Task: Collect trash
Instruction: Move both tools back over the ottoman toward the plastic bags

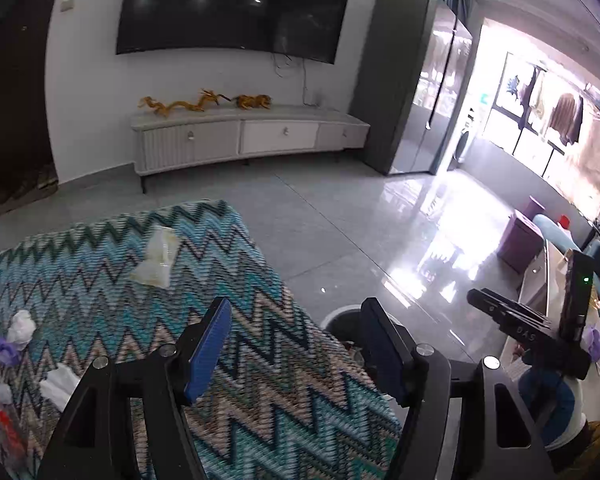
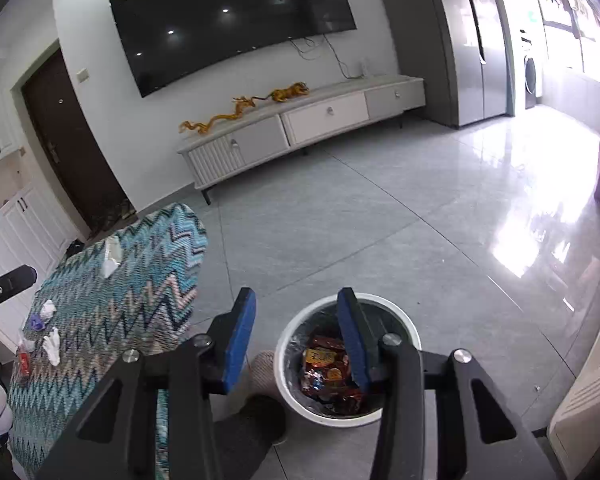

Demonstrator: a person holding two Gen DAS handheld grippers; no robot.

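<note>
Both tools are empty. The right gripper [image 2: 296, 336] stands moderately parted above the white bin [image 2: 290, 384], which sits below and just right of its fingers and holds a red snack wrapper [image 2: 326, 364]. The left gripper [image 1: 296, 344] is spread wider, nothing between its pads, hovering over the near edge of the zigzag-patterned cloth [image 1: 100, 264].

The rest of the trash lies ahead and to the left of the left gripper: a crumpled clear wrapper [image 1: 158, 258] farther out, a white tissue wad [image 1: 21, 327] beside a purple scrap [image 1: 2, 346], and another tissue [image 1: 60, 386] close by on the left.

The tissues look light and soft, so a shallow pinch would likely catch the cloth with them and drag it, shifting the other pieces. The clear wrapper looks slippery and could slide out on the way to the bin, which sits low beside the table edge.

The floor is glossy grey tile; a dark television [image 2: 236, 20] hangs over a pale cabinet [image 2: 300, 124]
</note>
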